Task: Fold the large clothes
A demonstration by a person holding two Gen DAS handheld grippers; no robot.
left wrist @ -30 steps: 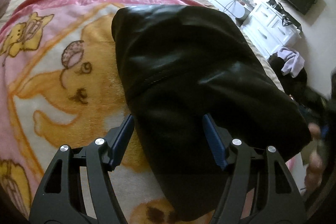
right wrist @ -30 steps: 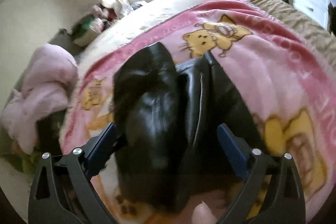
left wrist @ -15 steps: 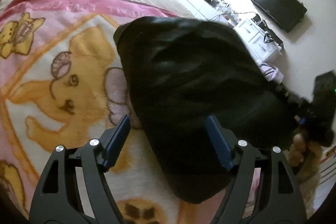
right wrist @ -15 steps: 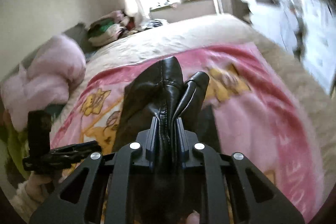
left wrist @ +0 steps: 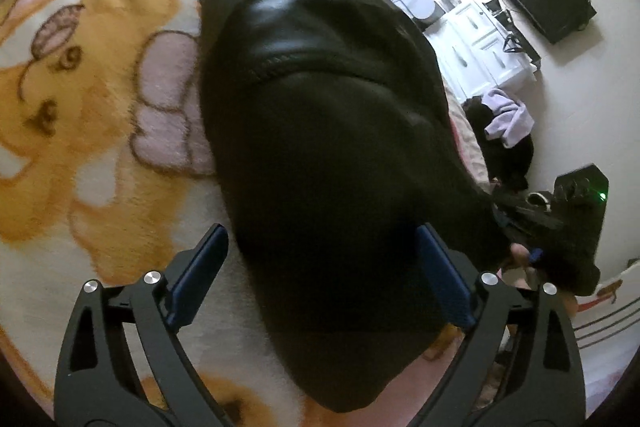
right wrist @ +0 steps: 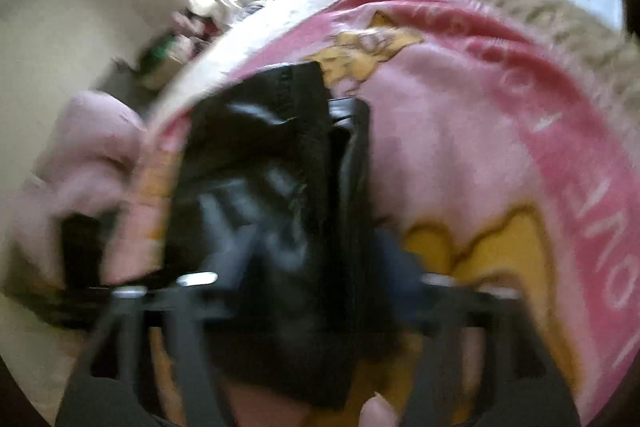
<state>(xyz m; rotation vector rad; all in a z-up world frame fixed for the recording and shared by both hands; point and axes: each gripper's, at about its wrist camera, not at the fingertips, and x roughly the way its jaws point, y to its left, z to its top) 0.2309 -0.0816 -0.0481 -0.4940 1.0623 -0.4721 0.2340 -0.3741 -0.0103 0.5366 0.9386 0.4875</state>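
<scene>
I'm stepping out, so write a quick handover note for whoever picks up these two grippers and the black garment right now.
Left gripper: jaws opening, wide either side of the black leather-look garment, not pinching it.
Right gripper: view blurred; jaws opening, garment between them, apparently released.
Garment: lies folded into a long narrow bundle on the pink cartoon blanket on the bed.
Done: lengthwise folds appear made.
Left: probably fold the bundle across once more and tidy; judge on sight.
</scene>
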